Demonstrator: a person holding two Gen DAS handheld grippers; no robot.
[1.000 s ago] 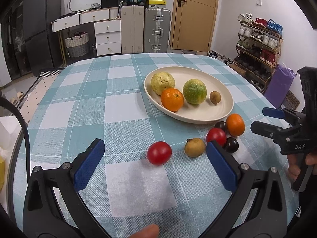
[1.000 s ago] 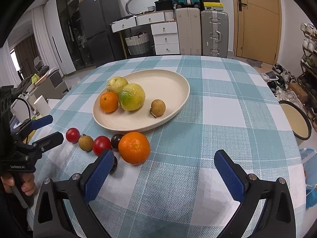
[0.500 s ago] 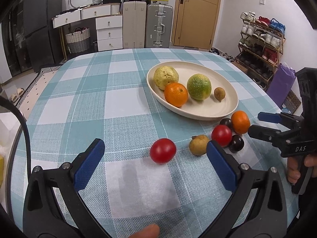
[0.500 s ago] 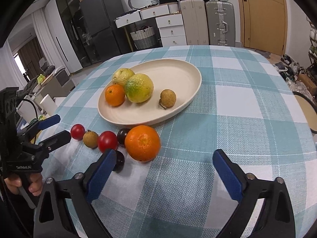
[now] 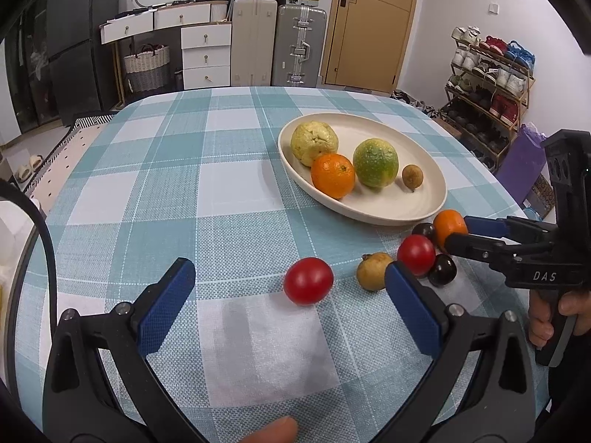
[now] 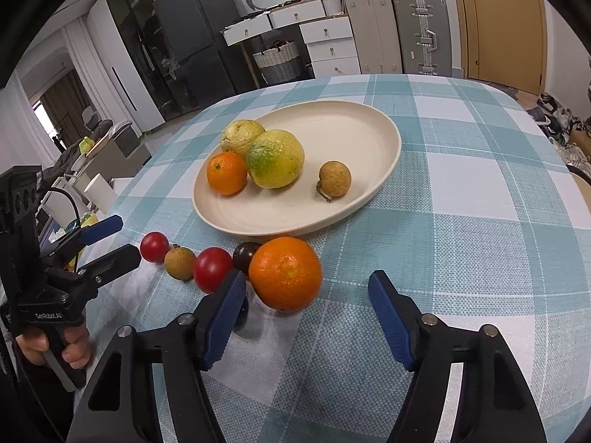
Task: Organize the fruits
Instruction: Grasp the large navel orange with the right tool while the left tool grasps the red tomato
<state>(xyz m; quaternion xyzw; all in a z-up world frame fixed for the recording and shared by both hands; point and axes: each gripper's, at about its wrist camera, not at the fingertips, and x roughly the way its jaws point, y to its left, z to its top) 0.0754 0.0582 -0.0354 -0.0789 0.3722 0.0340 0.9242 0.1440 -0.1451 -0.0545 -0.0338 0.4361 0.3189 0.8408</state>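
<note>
Left wrist view: left gripper [image 5: 288, 302] wide open, empty, low over the tablecloth [image 5: 147, 192], closer to the red tomato [image 5: 308, 285] than a second ago. Right gripper [image 5: 456, 232] has come in from the right, fingers either side of the loose orange [image 5: 447, 224].

Right wrist view: right gripper [image 6: 306, 304] open, closer than before; orange [image 6: 285, 273] now just inside its left pad [image 6: 221, 317], ungripped, right beside the plate [image 6: 369, 147]. Tomato [image 6: 154, 246], brown fruit [image 6: 180, 264], second tomato [image 6: 211, 268], dark plum [image 6: 245, 256] unmoved in a row.
</note>
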